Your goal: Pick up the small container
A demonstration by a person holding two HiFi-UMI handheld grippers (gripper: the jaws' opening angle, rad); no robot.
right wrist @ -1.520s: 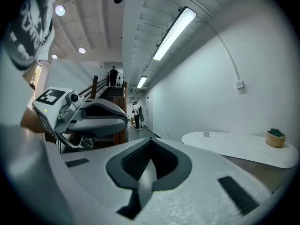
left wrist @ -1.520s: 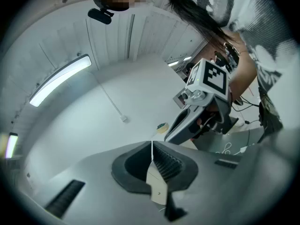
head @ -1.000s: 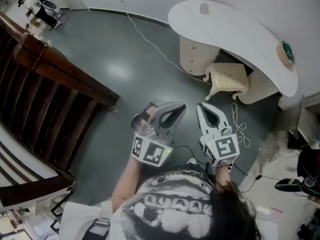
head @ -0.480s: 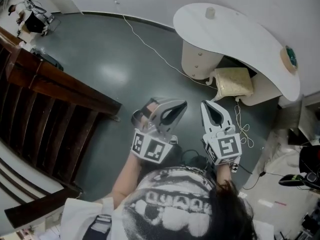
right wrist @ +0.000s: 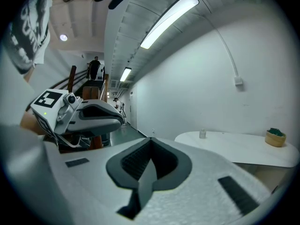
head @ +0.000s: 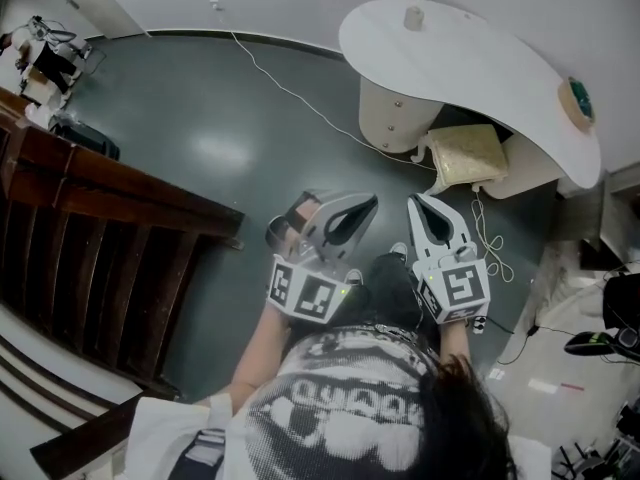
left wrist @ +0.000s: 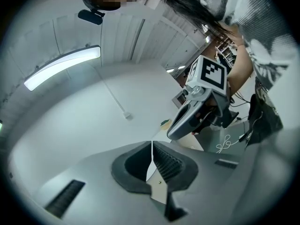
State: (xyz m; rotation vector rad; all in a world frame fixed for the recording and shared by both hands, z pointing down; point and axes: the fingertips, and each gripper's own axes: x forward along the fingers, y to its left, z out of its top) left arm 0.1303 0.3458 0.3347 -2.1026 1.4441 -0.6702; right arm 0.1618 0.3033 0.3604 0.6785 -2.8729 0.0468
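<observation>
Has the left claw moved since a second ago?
Yes. The left claw has edged forward toward the white table: its tip now shows past the wooden railing's end in the head view, where before it was level with it.

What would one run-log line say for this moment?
left gripper: shut, empty | right gripper: shut, empty | small container: untouched, standing on white table

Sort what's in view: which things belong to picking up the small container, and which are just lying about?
For the job:
- small container on the white table
- left gripper and right gripper, both shut and empty

Lying about:
- cushioned stool
- bowl
- floor cable
- wooden railing
</observation>
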